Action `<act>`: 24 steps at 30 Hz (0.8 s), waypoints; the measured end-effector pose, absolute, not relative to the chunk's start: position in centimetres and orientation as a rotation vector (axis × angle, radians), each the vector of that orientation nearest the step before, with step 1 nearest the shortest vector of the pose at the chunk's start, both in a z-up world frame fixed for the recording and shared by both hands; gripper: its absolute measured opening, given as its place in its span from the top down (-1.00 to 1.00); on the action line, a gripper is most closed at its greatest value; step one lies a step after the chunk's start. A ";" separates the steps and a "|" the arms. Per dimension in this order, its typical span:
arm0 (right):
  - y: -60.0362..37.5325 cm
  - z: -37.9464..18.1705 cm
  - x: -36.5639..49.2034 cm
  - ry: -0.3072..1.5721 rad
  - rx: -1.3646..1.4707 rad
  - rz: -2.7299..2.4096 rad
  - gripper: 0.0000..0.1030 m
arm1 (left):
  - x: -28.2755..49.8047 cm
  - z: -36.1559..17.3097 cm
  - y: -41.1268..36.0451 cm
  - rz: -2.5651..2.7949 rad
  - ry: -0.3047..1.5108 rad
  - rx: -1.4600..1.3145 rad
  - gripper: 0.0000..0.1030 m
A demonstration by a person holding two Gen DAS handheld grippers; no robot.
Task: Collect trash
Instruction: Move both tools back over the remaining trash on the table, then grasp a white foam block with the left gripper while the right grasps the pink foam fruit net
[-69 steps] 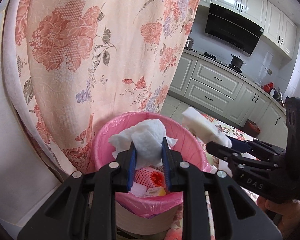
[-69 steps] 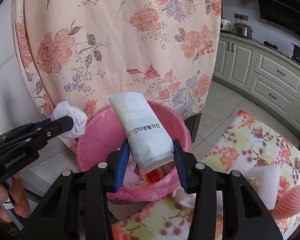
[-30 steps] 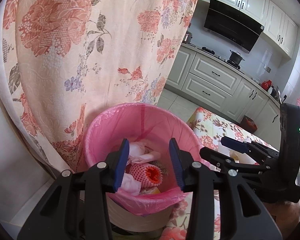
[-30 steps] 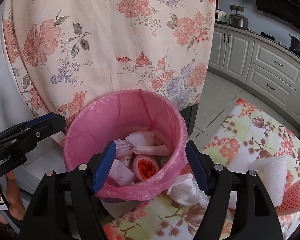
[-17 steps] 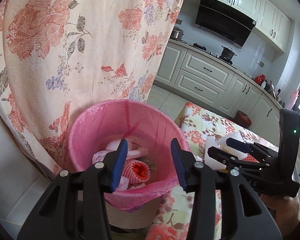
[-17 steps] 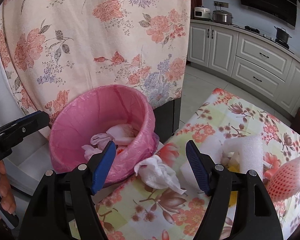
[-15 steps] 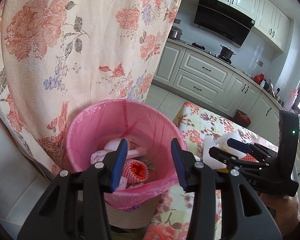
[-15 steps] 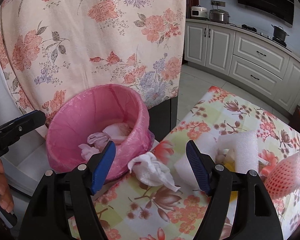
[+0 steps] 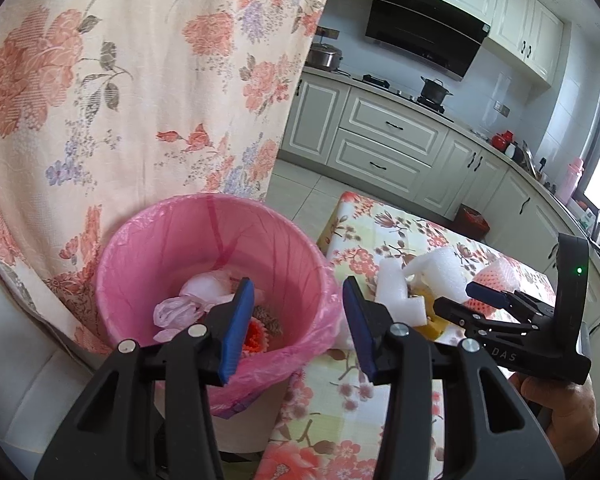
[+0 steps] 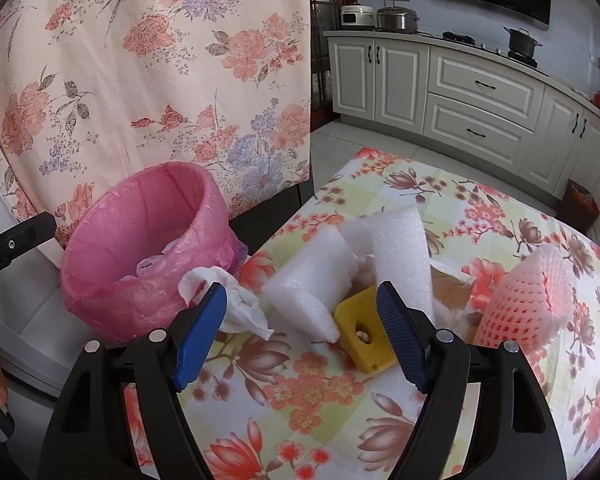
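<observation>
A bin with a pink liner (image 9: 204,248) stands at the table's left end and holds tissues and a red foam net. My left gripper (image 9: 298,320) hangs open over its right rim with nothing between its fingers. My right gripper (image 10: 302,320) is over the floral table (image 10: 320,392); its jaws are opening and grip nothing. Just beyond its fingers lie a crumpled tissue (image 10: 236,304), white foam pieces (image 10: 316,280), a yellow sponge (image 10: 364,332) and a pink foam net (image 10: 532,300). The left wrist view shows the right gripper (image 9: 456,298) beside the foam (image 9: 396,292).
A floral curtain (image 9: 120,80) hangs right behind the bin (image 10: 140,216). Kitchen cabinets (image 9: 380,140) and a tiled floor lie beyond the table's far edge. A person's hand (image 9: 560,412) grips the right tool. One left finger (image 10: 20,236) shows at the right wrist view's left edge.
The tissue and the white packet have dropped into the bin. Both grippers have swung right from above the bin toward the table's trash pile, and the right jaws stand slightly wider.
</observation>
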State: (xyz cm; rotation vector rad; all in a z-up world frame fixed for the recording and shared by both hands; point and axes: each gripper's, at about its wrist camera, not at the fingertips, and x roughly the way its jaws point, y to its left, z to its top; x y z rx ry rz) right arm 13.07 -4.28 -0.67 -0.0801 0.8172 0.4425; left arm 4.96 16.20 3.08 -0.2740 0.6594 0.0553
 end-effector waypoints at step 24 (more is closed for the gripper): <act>-17.9 -3.1 13.3 0.838 0.019 0.249 -0.44 | 11.9 1.2 4.1 -0.166 0.744 -0.215 0.09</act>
